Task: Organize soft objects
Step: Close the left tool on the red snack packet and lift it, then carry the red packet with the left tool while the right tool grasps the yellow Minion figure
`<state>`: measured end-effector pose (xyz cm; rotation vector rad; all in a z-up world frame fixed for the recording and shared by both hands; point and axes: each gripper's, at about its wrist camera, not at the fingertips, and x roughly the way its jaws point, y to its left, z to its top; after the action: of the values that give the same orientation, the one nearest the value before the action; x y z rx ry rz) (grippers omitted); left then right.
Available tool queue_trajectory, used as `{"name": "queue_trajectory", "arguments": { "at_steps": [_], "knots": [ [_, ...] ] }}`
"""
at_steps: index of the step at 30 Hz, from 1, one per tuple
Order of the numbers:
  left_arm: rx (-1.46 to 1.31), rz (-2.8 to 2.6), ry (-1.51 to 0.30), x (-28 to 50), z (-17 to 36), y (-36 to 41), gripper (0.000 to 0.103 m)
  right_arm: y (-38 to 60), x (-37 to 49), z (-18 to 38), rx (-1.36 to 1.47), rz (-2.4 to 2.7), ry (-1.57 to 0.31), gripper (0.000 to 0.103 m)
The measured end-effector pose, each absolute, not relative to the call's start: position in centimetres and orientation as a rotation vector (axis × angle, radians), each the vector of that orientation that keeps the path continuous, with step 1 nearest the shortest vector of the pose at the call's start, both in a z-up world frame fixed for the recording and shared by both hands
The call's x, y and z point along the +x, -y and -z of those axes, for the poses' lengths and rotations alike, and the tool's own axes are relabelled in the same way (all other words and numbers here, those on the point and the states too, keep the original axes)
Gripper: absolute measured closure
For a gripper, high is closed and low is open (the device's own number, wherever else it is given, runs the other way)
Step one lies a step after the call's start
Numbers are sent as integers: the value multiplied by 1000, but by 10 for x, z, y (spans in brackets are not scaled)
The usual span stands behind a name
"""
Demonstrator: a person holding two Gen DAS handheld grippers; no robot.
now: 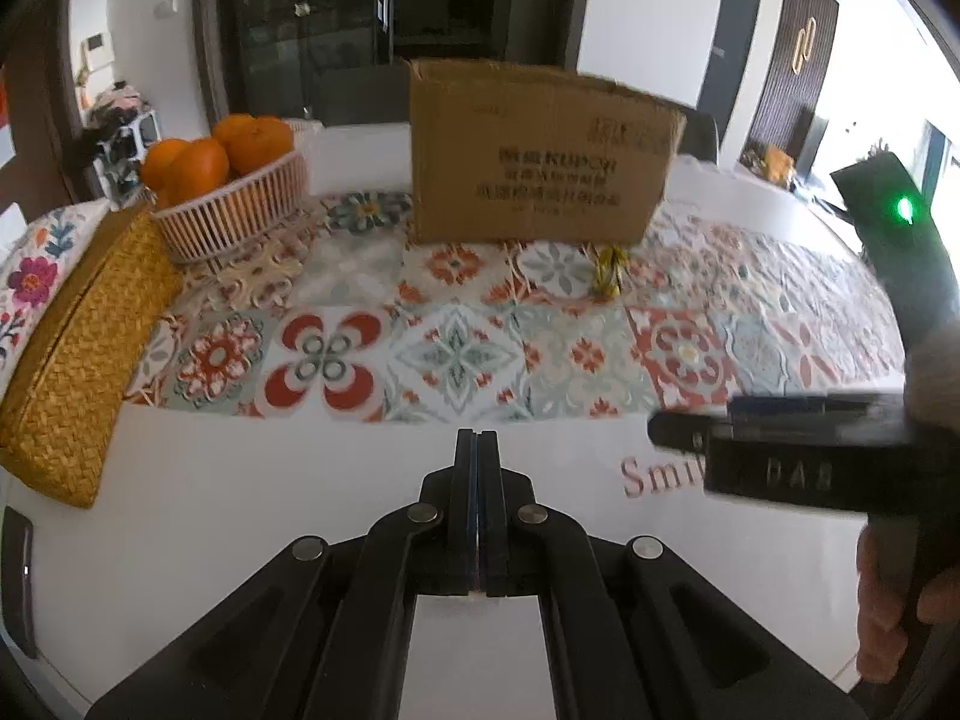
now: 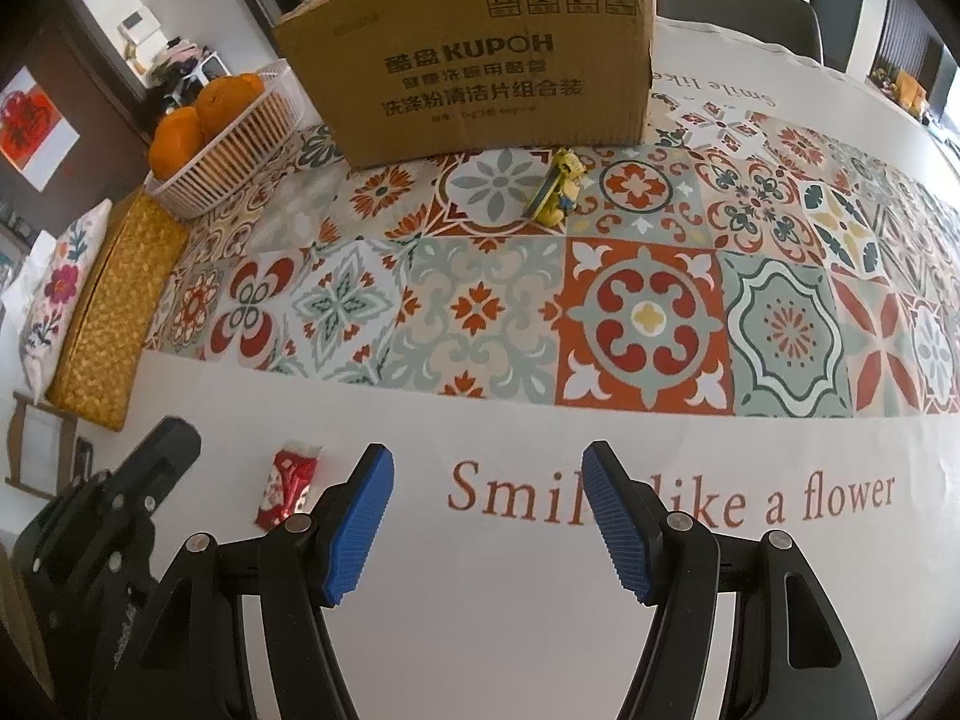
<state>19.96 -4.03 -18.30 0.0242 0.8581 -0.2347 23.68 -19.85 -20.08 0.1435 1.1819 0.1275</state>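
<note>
Right gripper has its blue pads spread wide with nothing between them; left gripper has its fingers pressed together, empty. The small yellow toy sits on the patterned part of the tablecloth, straight ahead of the right gripper and a touch to its right, well apart from the pads, just in front of the cardboard box. It leans, long axis roughly up-down and tipped toward the box; can't tell more, too small. From the left gripper the same toy lies ahead and off to the right, so the right one looks like the nearer, better-lined-up tool: a straight push forward puts the toy between the pads, then a short lift into the box behind it. Second candidate: a small red packet lies flat on the white cloth just left of the right gripper's left pad, between the two tools, long axis running away from the camera. Whether it is soft I can't tell. The orange basket and woven box sit far left, out of the path.
</note>
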Motion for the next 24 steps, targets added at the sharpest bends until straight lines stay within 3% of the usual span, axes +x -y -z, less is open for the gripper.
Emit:
{"name": "queue_trajectory", "arguments": {
  "at_steps": [4, 12, 24],
  "knots": [
    [52, 251, -908, 196, 192, 43, 100, 194, 235, 203, 113, -132, -1176, 36],
    [79, 238, -981, 194, 216, 44, 77, 194, 228, 222, 122, -140, -1229, 36],
    [110, 230, -1057, 204, 251, 51, 78, 191, 233, 232, 99, -128, -1241, 36]
  ]
}}
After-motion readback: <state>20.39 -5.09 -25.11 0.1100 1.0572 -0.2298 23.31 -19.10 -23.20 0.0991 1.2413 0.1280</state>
